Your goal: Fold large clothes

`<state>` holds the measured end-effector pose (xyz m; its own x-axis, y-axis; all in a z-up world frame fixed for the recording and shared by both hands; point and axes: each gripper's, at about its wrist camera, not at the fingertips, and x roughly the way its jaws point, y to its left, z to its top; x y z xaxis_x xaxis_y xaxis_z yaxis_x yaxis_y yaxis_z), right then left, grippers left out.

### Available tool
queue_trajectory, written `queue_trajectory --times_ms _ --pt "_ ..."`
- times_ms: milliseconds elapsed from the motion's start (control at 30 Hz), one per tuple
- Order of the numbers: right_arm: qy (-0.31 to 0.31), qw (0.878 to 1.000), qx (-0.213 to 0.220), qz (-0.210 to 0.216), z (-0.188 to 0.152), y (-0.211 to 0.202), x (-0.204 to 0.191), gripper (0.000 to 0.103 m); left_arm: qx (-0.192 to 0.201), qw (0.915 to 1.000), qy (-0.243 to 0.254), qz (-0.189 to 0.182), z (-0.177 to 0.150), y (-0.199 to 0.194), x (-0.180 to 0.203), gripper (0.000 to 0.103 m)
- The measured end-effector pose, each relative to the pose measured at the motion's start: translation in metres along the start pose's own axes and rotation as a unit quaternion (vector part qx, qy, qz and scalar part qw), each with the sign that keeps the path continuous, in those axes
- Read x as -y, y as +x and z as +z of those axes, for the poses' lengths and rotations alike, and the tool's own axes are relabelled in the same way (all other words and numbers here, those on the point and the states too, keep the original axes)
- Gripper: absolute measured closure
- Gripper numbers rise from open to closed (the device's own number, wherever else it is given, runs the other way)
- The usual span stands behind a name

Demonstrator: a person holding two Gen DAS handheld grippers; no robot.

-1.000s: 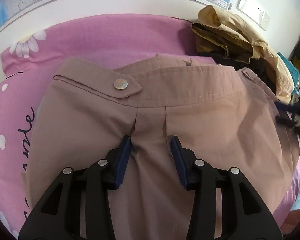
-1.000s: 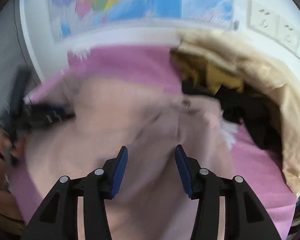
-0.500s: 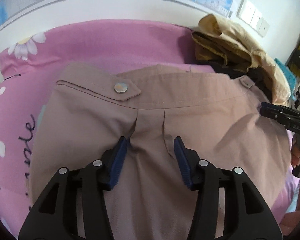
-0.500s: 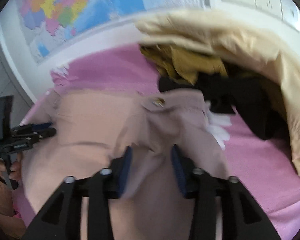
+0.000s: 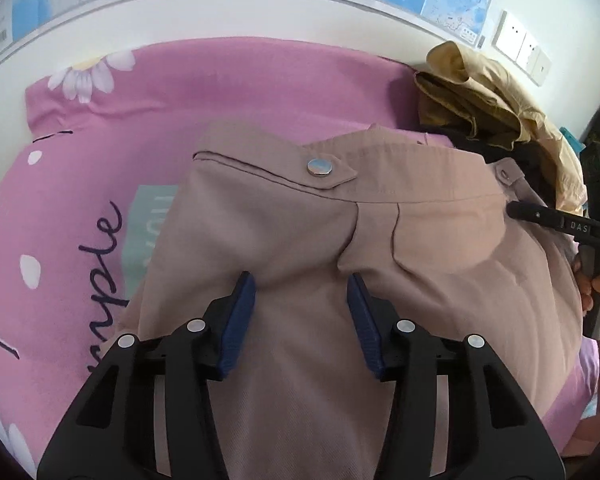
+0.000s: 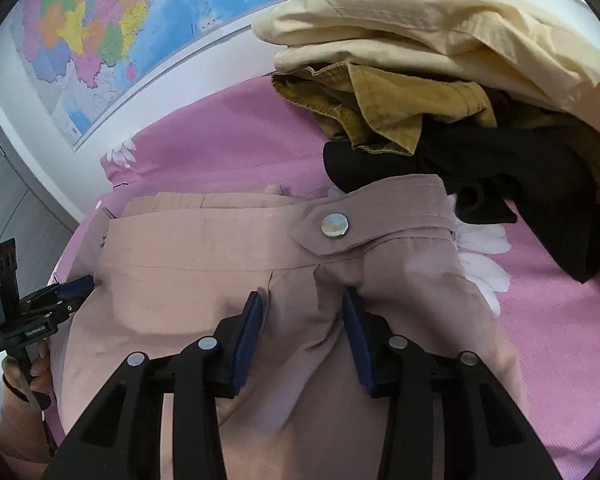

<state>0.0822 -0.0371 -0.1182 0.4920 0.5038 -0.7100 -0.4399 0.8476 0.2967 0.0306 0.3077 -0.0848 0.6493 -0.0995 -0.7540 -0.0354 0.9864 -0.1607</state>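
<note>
A pink bedsheet (image 5: 220,92) printed with white daisies and dark script is covering the bed. Dusty-pink trousers (image 5: 300,232) are lying flat across its middle, waistband towards the wall. Beside them, at the right, a heap of clothes (image 6: 440,92) is sitting on the sheet: cream on top, mustard beneath, black spilling against the trousers' waistband corner.

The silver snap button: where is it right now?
In the right wrist view, the silver snap button sits on the pink trousers' waistband tab, just below the black garment.
</note>
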Motion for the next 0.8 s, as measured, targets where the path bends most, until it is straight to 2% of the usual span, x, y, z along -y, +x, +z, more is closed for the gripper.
queue_trajectory --times_ms 67,100,167,233,333,400,467,600,733,800 --pt "0.006 1.0 0.002 -0.006 -0.002 -0.012 -0.001 0.057 0.005 0.9999 0.005 0.01 -0.001 -0.006 0.006 0.054" --pt "0.015 1.0 0.01 0.0 -0.006 -0.026 0.001 0.053 0.011 0.9999 0.004 0.009 -0.002 -0.011 0.008 0.049" --pt "0.028 0.999 0.021 0.026 -0.016 -0.05 0.004 0.05 0.025 0.9997 -0.005 0.003 -0.008 -0.029 0.008 0.043" --pt "0.043 0.998 0.028 0.047 -0.027 -0.073 0.01 0.045 0.038 0.9992 -0.011 0.0 -0.017 -0.047 0.006 0.043" --pt "0.08 0.991 0.03 0.1 -0.056 -0.109 0.022 0.035 0.046 0.9984 -0.032 -0.008 -0.034 -0.072 -0.001 0.043" --pt "0.112 0.981 0.015 0.155 -0.086 -0.124 0.03 0.029 0.045 0.998 -0.042 -0.014 -0.049 -0.085 -0.004 0.042" --pt "0.132 0.975 0.0 0.181 -0.108 -0.129 0.031 0.028 0.04 0.9971 -0.056 -0.033 -0.067 -0.095 -0.006 0.042" --pt "0.184 0.963 -0.035 0.195 -0.153 -0.124 0.033 0.027 0.029 0.9938 -0.076 -0.076 -0.096 -0.109 -0.008 0.042" --pt "0.209 0.958 -0.038 0.194 -0.165 -0.114 0.033 0.027 0.023 0.9925 -0.069 -0.099 -0.114 -0.118 -0.001 0.039" --pt "0.213 0.96 -0.031 0.18 -0.159 -0.106 0.028 0.028 0.008 0.9907 -0.073 -0.115 -0.122 -0.114 0.004 0.039"
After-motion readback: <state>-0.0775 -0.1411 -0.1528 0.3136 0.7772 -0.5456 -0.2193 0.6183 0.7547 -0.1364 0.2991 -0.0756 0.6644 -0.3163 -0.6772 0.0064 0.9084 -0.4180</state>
